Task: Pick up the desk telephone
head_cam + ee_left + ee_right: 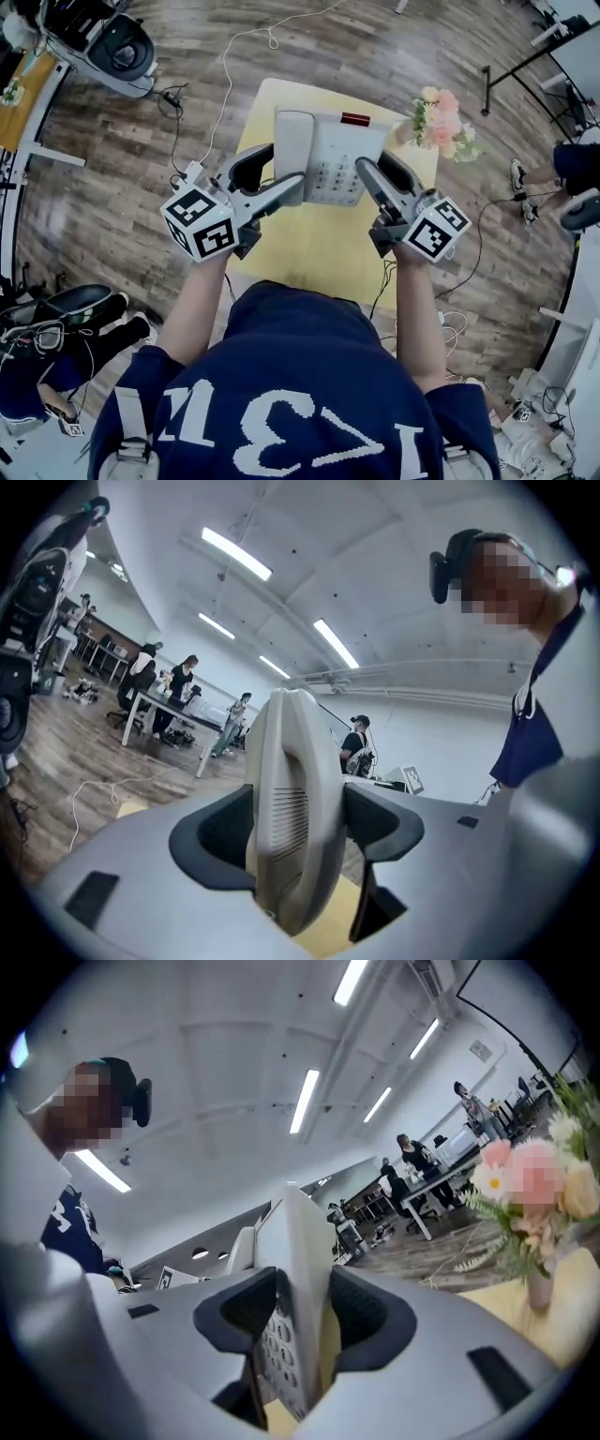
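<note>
The white desk telephone hangs in the air above the small yellow table, level between my two grippers. My left gripper is shut on its left side, where the handset sits between the dark pads. My right gripper is shut on the right edge of the phone's body, with the keypad visible between the jaws. A thin white cord trails from the phone over the floor.
A vase of pink and cream flowers stands at the table's far right corner, close to my right gripper. Cables cross the wooden floor on both sides. A scooter-like machine sits at the far left, and people work at distant desks.
</note>
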